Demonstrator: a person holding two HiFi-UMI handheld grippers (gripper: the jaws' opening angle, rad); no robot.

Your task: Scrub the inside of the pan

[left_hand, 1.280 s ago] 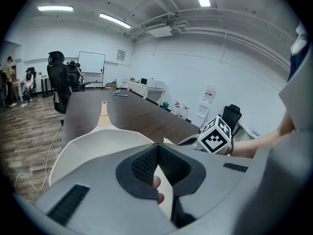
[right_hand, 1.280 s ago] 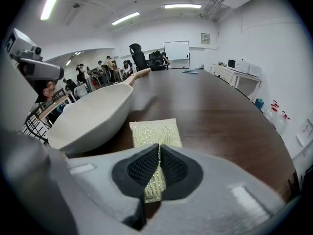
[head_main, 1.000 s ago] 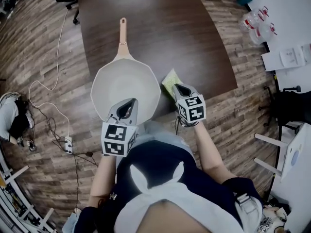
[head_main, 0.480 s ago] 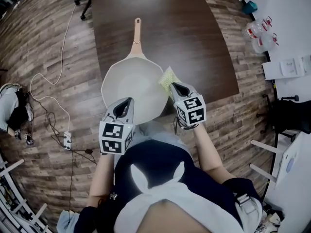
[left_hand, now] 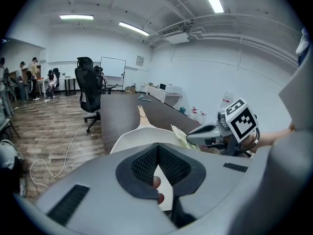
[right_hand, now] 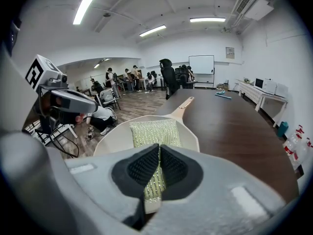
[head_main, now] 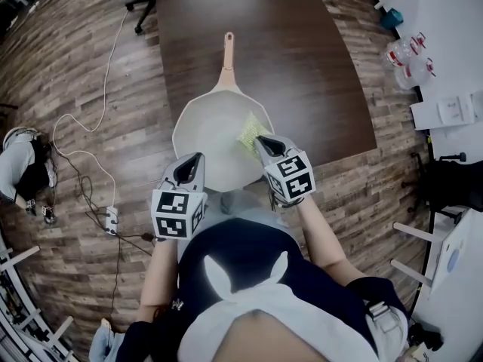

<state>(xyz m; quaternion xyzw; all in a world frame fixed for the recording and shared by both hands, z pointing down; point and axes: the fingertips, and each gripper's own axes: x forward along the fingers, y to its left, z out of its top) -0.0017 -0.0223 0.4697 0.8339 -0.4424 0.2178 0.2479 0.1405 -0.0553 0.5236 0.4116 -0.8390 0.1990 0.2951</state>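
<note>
Jaws of the right gripper (right_hand: 159,152) are pressed nearly together on a yellow-green sponge (right_hand: 155,130), pinching its near end so that the rest sticks out flat ahead of the pads. In the head view the sponge hangs over the right inner side of the pan (head_main: 207,138); whether it touches the surface cannot be told. The right gripper points forward and down, with its marker cube toward the person.

The left gripper (left_hand: 156,153) sits at the pan's near left rim. Its pads meet at the tips, and a pale strip of the pan's wall shows in the narrow wedge between them, so it appears clamped on the rim.

The pan is cream-coloured, wide and shallow, and its inside looks bare. Its tan handle (head_main: 227,59) points straight away from the person. The pan lies at the near edge of a dark brown table (head_main: 302,66), with its near side reaching past that edge toward the person's body.

Beyond the table is a wood-plank floor (head_main: 68,66), with a white cable (head_main: 83,127) looping across it at the left. A black office chair (left_hand: 89,89) stands by the table's far left corner.
</note>
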